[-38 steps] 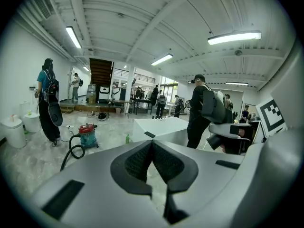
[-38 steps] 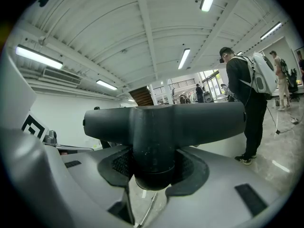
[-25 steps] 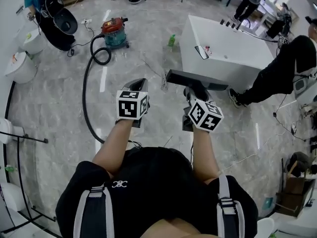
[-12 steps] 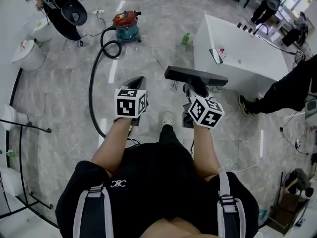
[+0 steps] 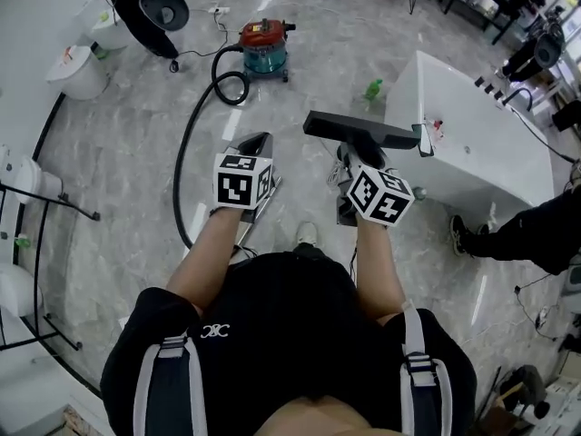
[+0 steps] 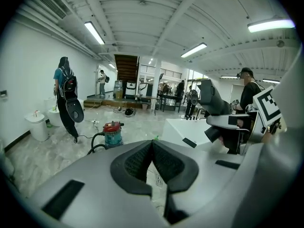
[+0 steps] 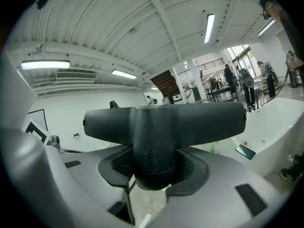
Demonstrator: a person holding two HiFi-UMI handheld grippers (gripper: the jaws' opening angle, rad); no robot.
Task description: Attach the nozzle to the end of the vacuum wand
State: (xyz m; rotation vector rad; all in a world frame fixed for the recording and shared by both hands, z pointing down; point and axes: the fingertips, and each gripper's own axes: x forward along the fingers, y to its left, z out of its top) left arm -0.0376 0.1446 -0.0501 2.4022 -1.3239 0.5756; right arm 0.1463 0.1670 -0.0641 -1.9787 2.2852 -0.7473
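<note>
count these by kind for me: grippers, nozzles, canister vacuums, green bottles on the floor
grippers: 2 (left gripper, right gripper)
nozzle: 1
canister vacuum: 1
green bottle: 1
total: 5

Marble floor (image 5: 118, 180); red vacuum (image 5: 265, 48), black hose (image 5: 195, 139), green bottle (image 5: 373, 90) on it

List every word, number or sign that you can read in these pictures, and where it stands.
No readable words or numbers anywhere.
Marker cubes: black-and-white square patterns only, no letters.
Black shirt: small white emblem, too small to read.
Vacuum cleaner: any label is too small to read.
Nozzle: no print visible.
</note>
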